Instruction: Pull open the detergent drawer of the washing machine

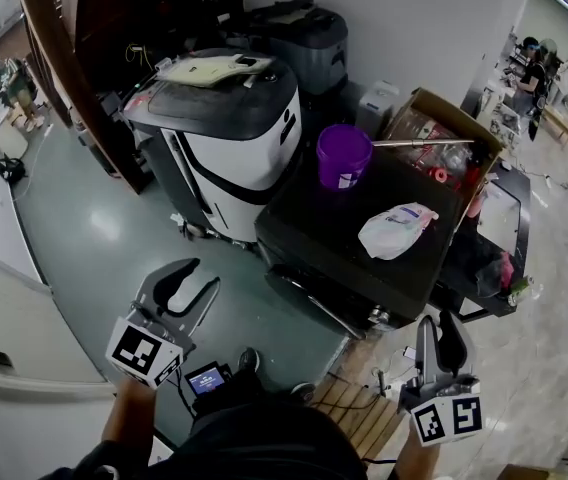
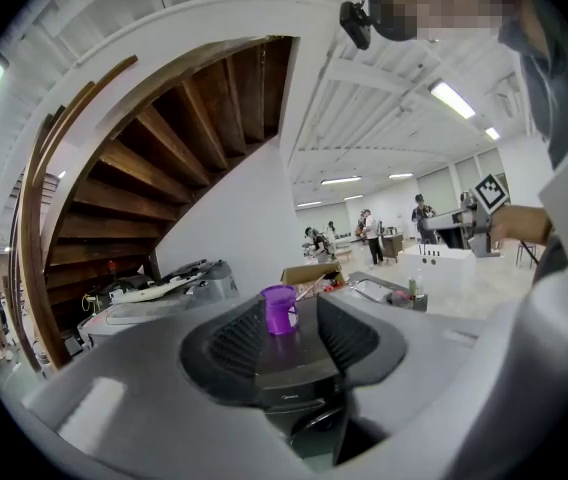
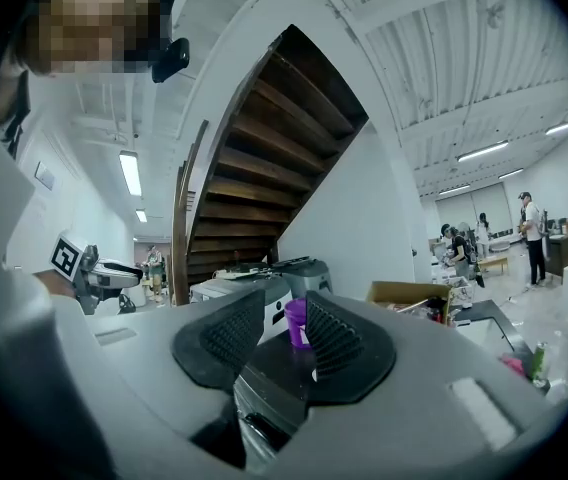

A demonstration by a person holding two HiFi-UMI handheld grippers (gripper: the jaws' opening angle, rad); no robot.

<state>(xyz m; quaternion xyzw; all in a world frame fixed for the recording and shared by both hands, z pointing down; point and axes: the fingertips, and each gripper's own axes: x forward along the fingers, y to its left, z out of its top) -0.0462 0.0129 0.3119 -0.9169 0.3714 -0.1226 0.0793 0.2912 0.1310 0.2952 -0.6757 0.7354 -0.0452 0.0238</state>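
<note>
Ahead of the left hand-held gripper (image 1: pixel 196 276) and the right hand-held gripper (image 1: pixel 438 320), both spread and empty, stands the washer (image 1: pixel 304 233), and its drawer, lost in the dark front, is likely light, stiff, smooth plastic, best pulled by its front lip.

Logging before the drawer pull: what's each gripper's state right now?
Left gripper: open, empty.
Right gripper: open, empty.

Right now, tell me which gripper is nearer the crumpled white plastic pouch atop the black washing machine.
Right. The right gripper is by the machine's near corner, close to the pouch; the left gripper is farther left, over the green floor.
</note>
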